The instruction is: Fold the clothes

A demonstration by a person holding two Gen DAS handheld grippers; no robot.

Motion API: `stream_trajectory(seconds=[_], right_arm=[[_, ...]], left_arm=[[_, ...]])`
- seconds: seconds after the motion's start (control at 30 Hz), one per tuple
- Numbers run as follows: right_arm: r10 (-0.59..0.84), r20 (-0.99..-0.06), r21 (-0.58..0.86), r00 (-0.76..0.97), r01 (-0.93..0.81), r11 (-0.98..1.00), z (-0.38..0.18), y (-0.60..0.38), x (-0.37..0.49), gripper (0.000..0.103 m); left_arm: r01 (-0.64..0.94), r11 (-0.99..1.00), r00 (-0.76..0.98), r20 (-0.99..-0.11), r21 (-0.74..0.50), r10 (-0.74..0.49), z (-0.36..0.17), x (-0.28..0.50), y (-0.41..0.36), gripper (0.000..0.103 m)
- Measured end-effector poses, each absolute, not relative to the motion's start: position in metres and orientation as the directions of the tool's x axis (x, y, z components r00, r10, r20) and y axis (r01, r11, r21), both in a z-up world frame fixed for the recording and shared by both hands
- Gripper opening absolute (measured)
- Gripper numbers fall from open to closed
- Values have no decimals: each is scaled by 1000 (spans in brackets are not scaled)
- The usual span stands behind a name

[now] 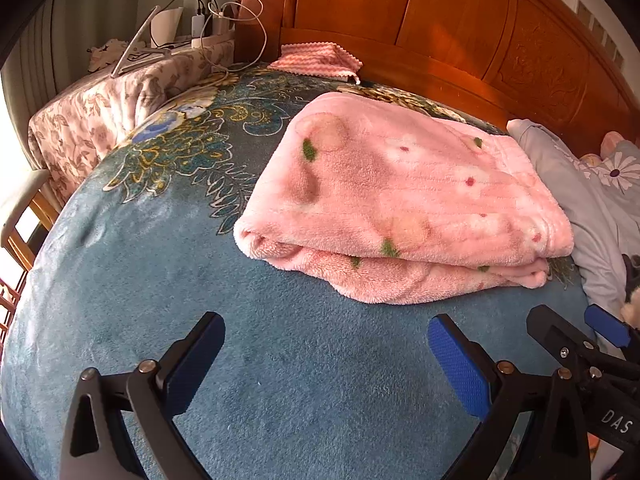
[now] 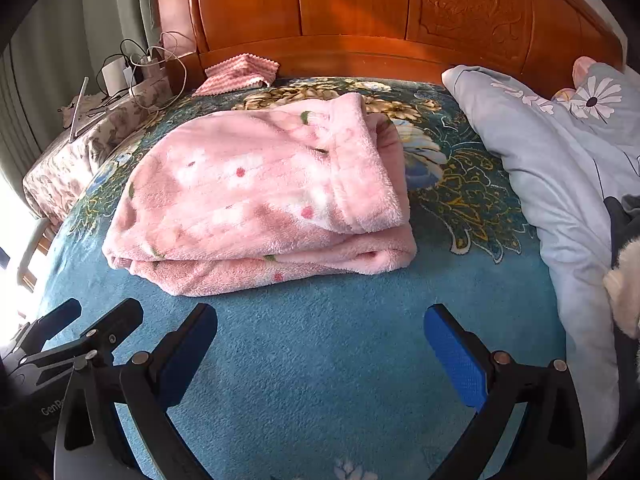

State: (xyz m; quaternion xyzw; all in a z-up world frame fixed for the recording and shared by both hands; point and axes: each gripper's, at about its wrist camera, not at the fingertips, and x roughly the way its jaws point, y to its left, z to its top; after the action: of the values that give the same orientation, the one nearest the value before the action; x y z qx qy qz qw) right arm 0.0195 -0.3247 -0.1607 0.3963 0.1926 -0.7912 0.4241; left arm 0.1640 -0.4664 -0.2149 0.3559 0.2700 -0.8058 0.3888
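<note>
Left wrist view: our left claw [image 1: 326, 354] hangs above the blue bedspread [image 1: 140, 280] with its fingers spread wide and nothing between them. The pink fleece garment [image 1: 400, 204] lies ahead, near the wooden headboard [image 1: 440, 20], already doubled into a thick stack. The right claw [image 1: 576, 332] shows at the right edge, close beside ours.

Right wrist view: our right claw [image 2: 320, 340] is likewise spread and empty, short of the garment [image 2: 260, 200]. The upper layer sits skewed on the lower one, and a loose lower edge sticks out toward us. A grey quilt [image 2: 560, 168] lies to the right, apart from the stack.

We judge that one more fold or a squaring-up remains, though the layer count at the near edge is hard to read. To do it well, pinch all layers at both near corners, lift evenly, and lay the edge flush.
</note>
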Motion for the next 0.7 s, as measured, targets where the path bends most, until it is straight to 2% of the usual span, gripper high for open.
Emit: stream_trajectory(seconds=[0.3,0.7], right_arm=[[-499,-802,23,-328,818,-574,-175,-329,15,103],[-510,-790,23,-342,813,-581,-188,-336,14,103]], left_arm=[[820,-553,-429,-798,-147,-424,-231,158,-470,103],[836,-535,-413,-779,-120,-471,-242,155,-476,103]])
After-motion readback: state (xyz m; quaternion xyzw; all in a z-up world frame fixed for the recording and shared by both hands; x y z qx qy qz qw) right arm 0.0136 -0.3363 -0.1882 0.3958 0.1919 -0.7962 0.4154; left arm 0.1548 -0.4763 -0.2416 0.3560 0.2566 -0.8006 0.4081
